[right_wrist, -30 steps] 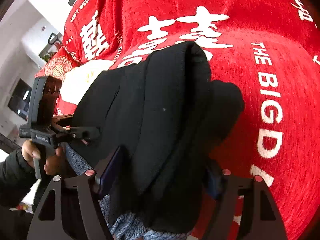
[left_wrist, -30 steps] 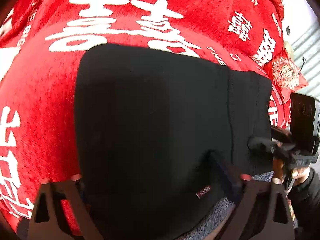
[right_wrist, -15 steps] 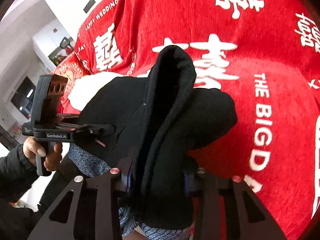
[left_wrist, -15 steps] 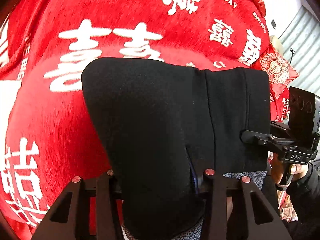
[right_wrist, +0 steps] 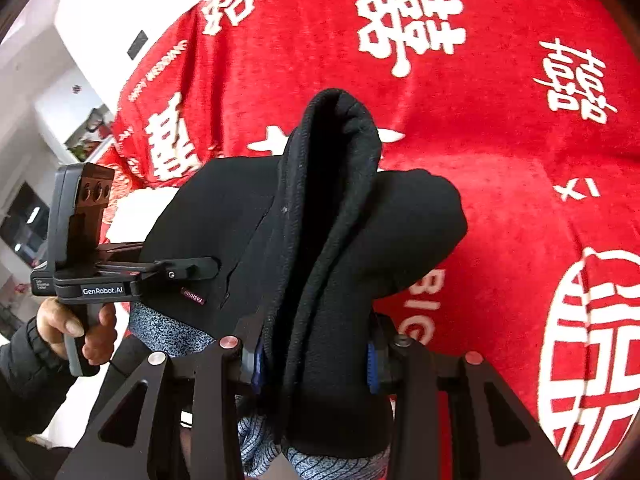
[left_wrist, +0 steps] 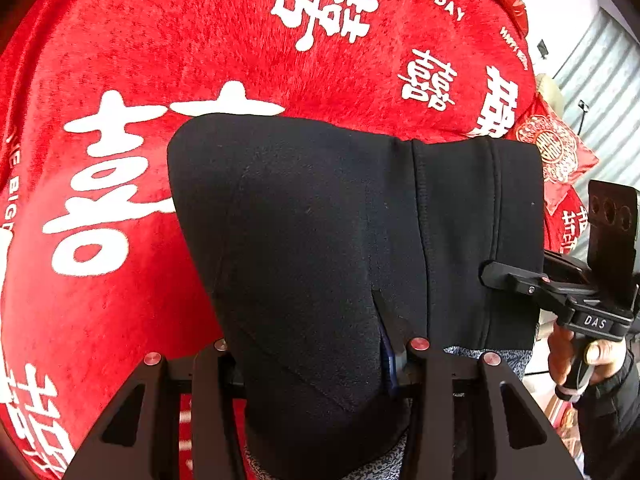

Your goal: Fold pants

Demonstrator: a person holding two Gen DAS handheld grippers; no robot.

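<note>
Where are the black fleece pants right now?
In both wrist views the black fleece pants hang centre frame, clamped in the left gripper and right gripper, above the red plush blanket.

Black fingers [right_wrist: 224, 400] with red screws, blue pads; dark sleeve [right_wrist: 24, 376].

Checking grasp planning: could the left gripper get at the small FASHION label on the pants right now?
Probably not: the left gripper is shut on the black pants itself. The label sits just beside its fingers, on fabric it is holding, so it would have to release first.

Black pants [left_wrist: 320, 240] hide both grippers' fingertips and the blanket beneath.
</note>
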